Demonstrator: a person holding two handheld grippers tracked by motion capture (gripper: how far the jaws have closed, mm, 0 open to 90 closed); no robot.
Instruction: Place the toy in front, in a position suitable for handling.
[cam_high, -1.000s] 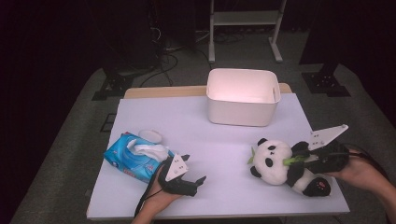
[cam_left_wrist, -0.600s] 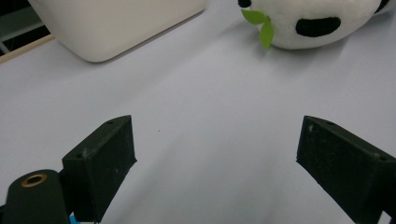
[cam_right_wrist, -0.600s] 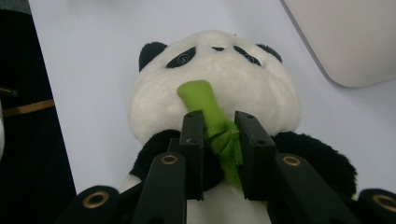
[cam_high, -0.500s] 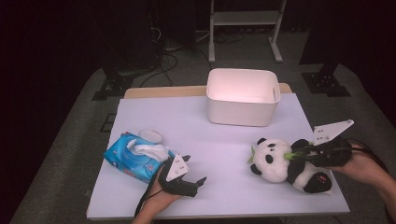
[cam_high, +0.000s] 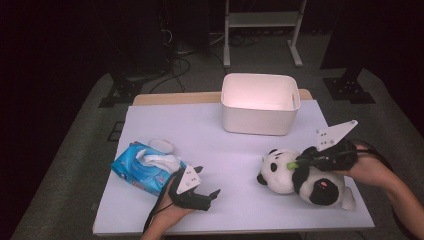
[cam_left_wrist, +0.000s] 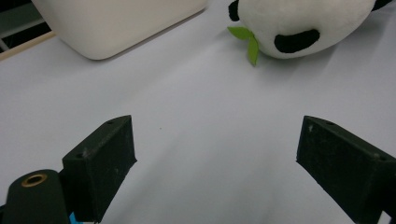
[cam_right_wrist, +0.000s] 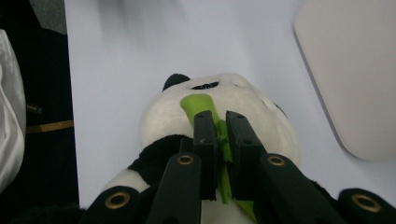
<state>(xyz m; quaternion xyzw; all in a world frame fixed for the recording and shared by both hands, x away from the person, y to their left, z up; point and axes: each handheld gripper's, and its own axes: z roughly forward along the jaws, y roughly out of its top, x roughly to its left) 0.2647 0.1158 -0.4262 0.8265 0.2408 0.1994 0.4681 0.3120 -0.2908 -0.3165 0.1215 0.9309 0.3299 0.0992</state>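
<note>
A black-and-white panda plush (cam_high: 277, 175) lies on the white table at the right, a green stalk (cam_right_wrist: 198, 105) running up over its head. My right gripper (cam_high: 300, 162) reaches over its body from the right. Its jaws have just been closing and are now shut on the green stalk, as the right gripper view (cam_right_wrist: 220, 122) shows close up. At the table's front left my left gripper (cam_high: 209, 180) rests open with bare tabletop between its jaws (cam_left_wrist: 215, 149). It points toward the panda (cam_left_wrist: 299, 18).
A white plastic bin (cam_high: 260, 112) stands at the back centre of the table (cam_high: 215, 145). A blue tissue pack (cam_high: 142, 167) lies just left of my left gripper, with a small white disc (cam_high: 161, 145) behind it. Dark floor surrounds the table.
The right gripper's jaws have closed onto the green stalk, and the hand has shifted a little left and up, drawing the panda's head with it. The left gripper has stayed put.
</note>
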